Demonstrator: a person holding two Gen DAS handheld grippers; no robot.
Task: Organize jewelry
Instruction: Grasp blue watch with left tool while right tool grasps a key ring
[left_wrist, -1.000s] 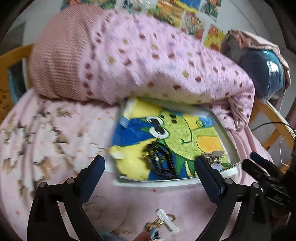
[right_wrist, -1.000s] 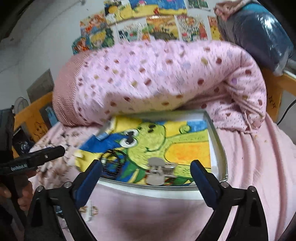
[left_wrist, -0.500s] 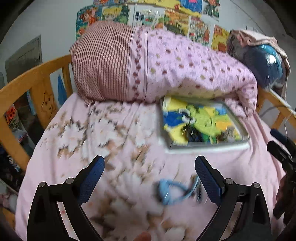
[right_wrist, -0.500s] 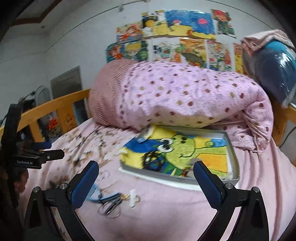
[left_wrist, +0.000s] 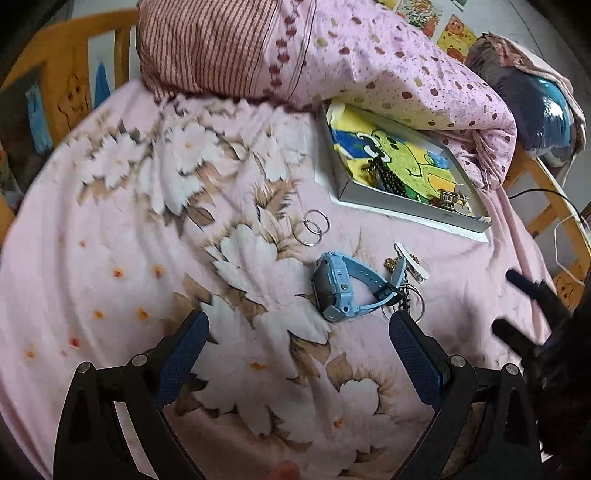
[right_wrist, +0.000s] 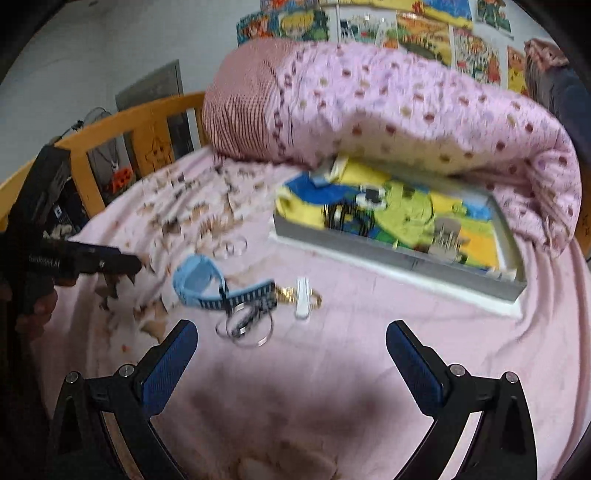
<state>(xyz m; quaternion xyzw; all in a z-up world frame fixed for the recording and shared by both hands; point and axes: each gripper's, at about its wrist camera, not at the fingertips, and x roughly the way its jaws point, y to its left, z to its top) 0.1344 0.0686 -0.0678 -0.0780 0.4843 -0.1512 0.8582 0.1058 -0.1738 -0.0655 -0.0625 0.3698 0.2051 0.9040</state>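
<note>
A shallow grey box (left_wrist: 373, 202) (right_wrist: 388, 258) lined with a cartoon-frog cloth lies on the pink bedspread; a black bead necklace (left_wrist: 388, 177) (right_wrist: 343, 218) and a metal clip (left_wrist: 452, 197) (right_wrist: 445, 236) rest in it. On the bedspread lie a blue watch (left_wrist: 338, 286) (right_wrist: 201, 282), two silver rings (left_wrist: 312, 226) (right_wrist: 232, 247), a white hair clip (left_wrist: 410, 260) (right_wrist: 303, 301), a gold piece (right_wrist: 286, 293) and larger rings with a patterned strap (right_wrist: 245, 325). My left gripper (left_wrist: 299, 347) hovers open just short of the watch. My right gripper (right_wrist: 291, 354) is open, empty, short of the rings.
A rolled pink dotted quilt (left_wrist: 369, 62) (right_wrist: 406, 122) overhangs the box's far side. Wooden bed rails (left_wrist: 62, 74) (right_wrist: 140, 125) border the bed. A dark blue bundle (left_wrist: 539, 110) sits far right. The right gripper (left_wrist: 528, 310) shows in the left wrist view.
Both grippers have pulled back from the box and tilted down toward the bedspread. The watch, rings and clips now lie in front of them.
</note>
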